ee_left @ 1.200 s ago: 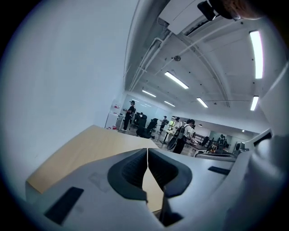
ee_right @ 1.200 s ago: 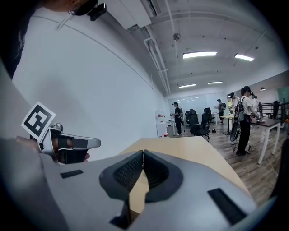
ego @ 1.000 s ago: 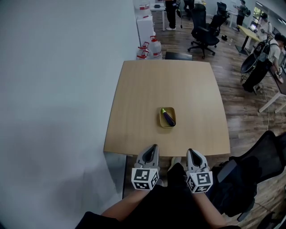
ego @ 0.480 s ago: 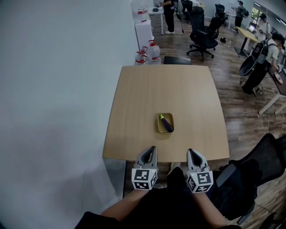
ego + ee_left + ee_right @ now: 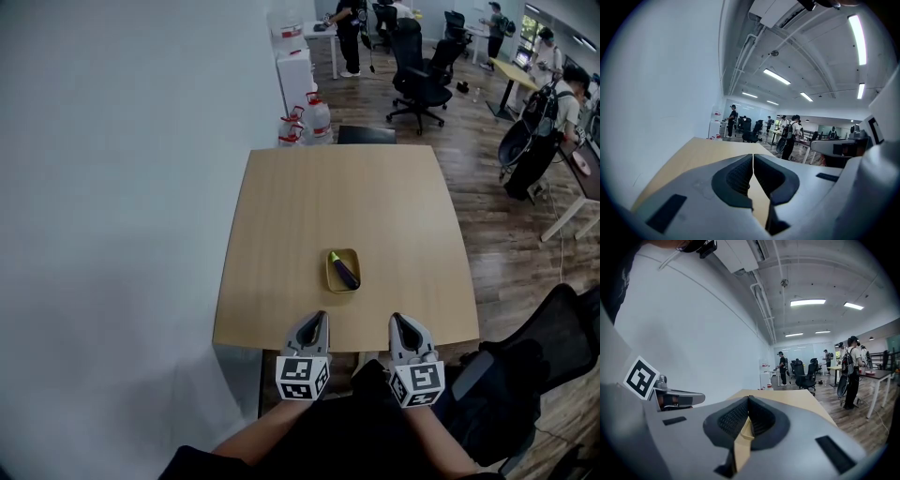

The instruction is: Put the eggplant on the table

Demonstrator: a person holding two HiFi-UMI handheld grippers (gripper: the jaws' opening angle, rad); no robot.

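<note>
The small dark purple eggplant [image 5: 345,272] with a green stem end lies slantwise inside a shallow yellow rectangular tray [image 5: 332,283], not on the tabletop itself. The tray sits on the light wooden square table [image 5: 309,206], towards the near side and a little right of the middle, with bare wood all round it. At the table's near edge the grey left gripper [image 5: 322,317] and the grey right gripper [image 5: 396,319] are side by side, each carrying its marker cube and pointing across the table towards the tray, well short of it. In the left gripper view the dark ribbed pads [image 5: 740,176] meet at the tips with nothing between them; in the right gripper view the jaws are likewise together and hold nothing. A plain white wall [image 5: 112,187] runs along the table's left side. Beyond the far edge stand clear water jugs [image 5: 317,114] and a black office chair [image 5: 422,80] on a wood-plank floor [image 5: 525,234].
</note>
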